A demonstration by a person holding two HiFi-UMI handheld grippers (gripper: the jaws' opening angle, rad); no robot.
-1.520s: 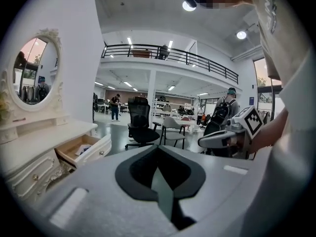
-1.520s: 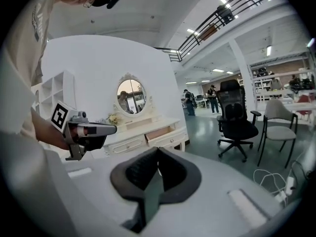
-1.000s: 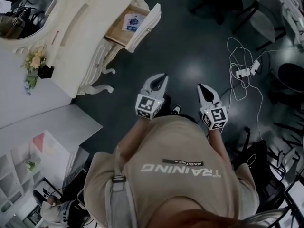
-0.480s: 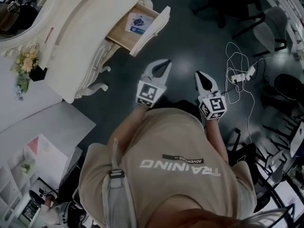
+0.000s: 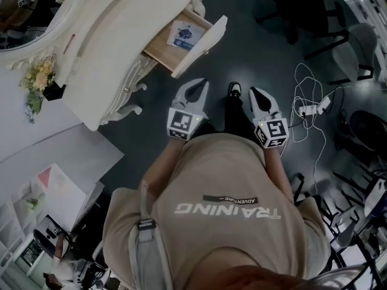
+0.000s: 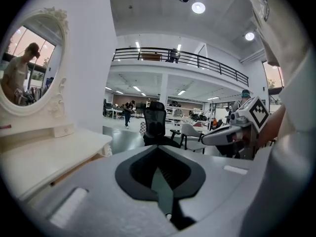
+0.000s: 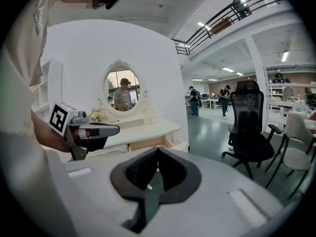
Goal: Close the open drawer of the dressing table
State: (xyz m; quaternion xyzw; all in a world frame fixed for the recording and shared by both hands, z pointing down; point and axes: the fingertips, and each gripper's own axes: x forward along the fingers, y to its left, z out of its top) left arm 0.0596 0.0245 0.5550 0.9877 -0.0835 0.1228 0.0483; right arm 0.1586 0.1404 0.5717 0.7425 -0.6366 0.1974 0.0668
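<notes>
The white dressing table (image 5: 109, 47) fills the upper left of the head view. Its drawer (image 5: 171, 46) stands pulled out toward me, showing a wooden inside with a white-and-blue card (image 5: 185, 35) lying in it. My left gripper (image 5: 199, 83) hovers just below the drawer's white front panel (image 5: 205, 46), apart from it, jaws shut on nothing. My right gripper (image 5: 253, 90) hangs further right over the dark floor, also shut and empty. In the right gripper view the open drawer (image 7: 148, 143) shows beyond the closed jaw tips (image 7: 157, 148). The left gripper view has its tips (image 6: 158, 147) meeting beside the tabletop (image 6: 44, 154).
An oval mirror (image 5: 24, 11) and a flower pot (image 5: 37, 80) sit on the table. White cables with a power strip (image 5: 311, 101) lie on the floor at right. Office chairs (image 5: 290, 5) stand beyond. A black chair (image 7: 249, 127) is ahead on the right. Shelving (image 5: 36, 210) is lower left.
The dressing table and its open drawer have come nearer to both grippers, and a shoe now shows between them. Both grippers stay shut and level.
</notes>
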